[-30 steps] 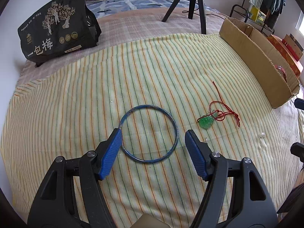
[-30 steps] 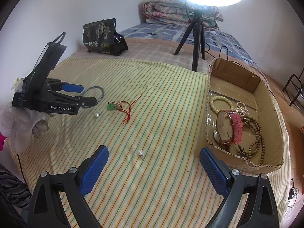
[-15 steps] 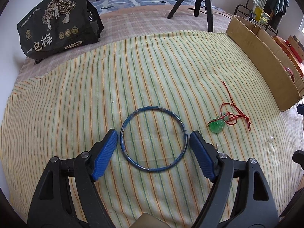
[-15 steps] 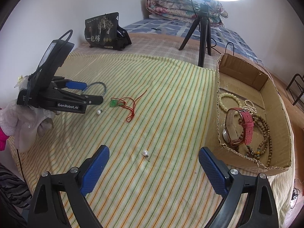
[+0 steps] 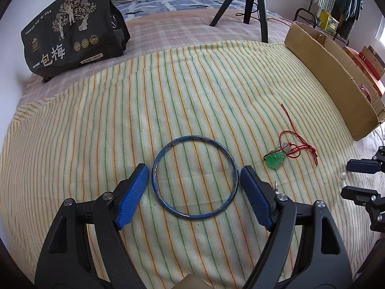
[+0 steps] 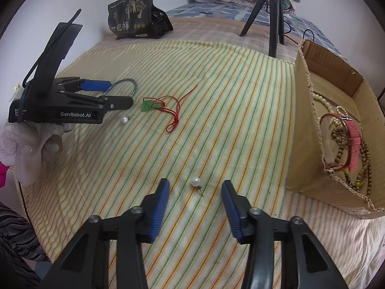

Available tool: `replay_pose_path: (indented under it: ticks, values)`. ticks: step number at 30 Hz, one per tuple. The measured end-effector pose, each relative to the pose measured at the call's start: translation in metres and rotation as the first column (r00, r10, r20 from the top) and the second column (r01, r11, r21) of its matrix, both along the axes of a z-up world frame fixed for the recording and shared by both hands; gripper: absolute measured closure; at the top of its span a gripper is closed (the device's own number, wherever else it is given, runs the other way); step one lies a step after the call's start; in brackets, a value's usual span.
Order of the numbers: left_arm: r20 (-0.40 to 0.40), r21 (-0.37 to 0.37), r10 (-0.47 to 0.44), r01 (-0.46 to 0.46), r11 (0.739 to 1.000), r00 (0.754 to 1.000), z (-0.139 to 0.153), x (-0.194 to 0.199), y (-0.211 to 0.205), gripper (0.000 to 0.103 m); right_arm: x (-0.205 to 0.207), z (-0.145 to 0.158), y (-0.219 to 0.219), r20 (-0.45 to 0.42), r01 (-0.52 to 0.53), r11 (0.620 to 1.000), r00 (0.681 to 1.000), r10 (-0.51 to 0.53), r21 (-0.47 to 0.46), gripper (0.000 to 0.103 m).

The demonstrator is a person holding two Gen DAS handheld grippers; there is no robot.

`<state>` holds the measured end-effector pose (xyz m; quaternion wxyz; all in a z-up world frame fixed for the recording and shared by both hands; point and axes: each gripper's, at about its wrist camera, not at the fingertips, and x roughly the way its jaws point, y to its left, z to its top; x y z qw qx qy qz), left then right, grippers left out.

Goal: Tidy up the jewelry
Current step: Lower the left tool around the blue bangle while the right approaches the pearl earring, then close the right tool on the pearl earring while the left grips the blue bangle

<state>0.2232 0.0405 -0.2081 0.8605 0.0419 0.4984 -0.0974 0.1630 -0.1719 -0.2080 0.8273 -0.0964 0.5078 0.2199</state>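
Sheet [image 5: 101, 130]: woven striped cloth, matt. Bangle [image 5: 195, 177] between the left tool's [image 5: 194, 191] ribbed blue pads [image 5: 133, 194]: blue coating, scuffed. Pearl stud [image 6: 195, 182] between the right tool's [image 6: 195, 207] pads: glossy. Box [image 6: 310, 110] beside it: raw cardboard, frayed edges. Pendant [image 5: 275, 158]: translucent green, glossy.

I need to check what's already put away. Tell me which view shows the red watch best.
The right wrist view. It looks into the open cardboard box, where the red watch lies among bead strings. The left wrist view sees the box from outside its wall, with only a blurry pink bit at the rim.
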Motion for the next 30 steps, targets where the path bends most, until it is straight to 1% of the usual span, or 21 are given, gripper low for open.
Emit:
replay_pose_path:
  ticks: [4, 9, 13, 16, 19, 21, 22, 24, 30]
  values:
    - [-0.002, -0.004, 0.001, -0.001, 1.000, 1.000, -0.0001, 0.0004, 0.0004, 0.022, 0.0008, -0.0027, 0.0027, -0.006, -0.004, 1.000, 1.000, 0.004, 0.006, 0.065]
    - [-0.005, -0.009, 0.000, -0.001, 1.000, 1.000, -0.0006, 0.0006, 0.0010, 0.022, 0.0028, -0.0040, 0.0015, -0.014, -0.003, 1.000, 1.000, 0.004, 0.017, 0.071]
    - [-0.004, -0.008, 0.000, 0.000, 1.000, 1.000, -0.0006, 0.0008, 0.0011, 0.022, 0.0050, -0.0049, 0.0008, -0.023, 0.000, 1.000, 1.000, 0.001, 0.026, 0.074]
    - [-0.006, -0.008, 0.001, -0.001, 1.000, 1.000, -0.0006, 0.0009, 0.0012, 0.022, 0.0055, -0.0056, 0.0017, -0.019, -0.004, 1.000, 1.000, 0.004, 0.018, 0.077]
    - [-0.005, -0.008, 0.001, -0.001, 1.000, 1.000, -0.0006, 0.0008, 0.0012, 0.023, 0.0052, -0.0053, 0.0019, -0.018, -0.004, 1.000, 1.000, 0.005, 0.015, 0.085]
    - [-0.002, -0.005, 0.002, -0.002, 1.000, 1.000, -0.0004, 0.0006, 0.0012, 0.026, 0.0052, -0.0050, 0.0017, -0.019, -0.003, 1.000, 1.000, 0.004, 0.015, 0.091]
    - [-0.001, -0.005, 0.004, -0.004, 1.000, 1.000, -0.0002, 0.0007, 0.0013, 0.028, 0.0051, -0.0048, 0.0019, -0.019, -0.003, 1.000, 1.000, 0.003, 0.016, 0.092]
    - [0.000, -0.006, 0.006, -0.006, 1.000, 1.000, 0.0001, 0.0012, 0.0014, 0.029, 0.0050, -0.0046, 0.0025, -0.018, -0.001, 1.000, 1.000, 0.001, 0.019, 0.096]
    - [0.004, -0.003, 0.010, -0.010, 1.000, 1.000, 0.0015, 0.0010, 0.0007, 0.029, 0.0037, -0.0019, 0.0027, -0.012, 0.002, 1.000, 1.000, -0.002, 0.026, 0.096]
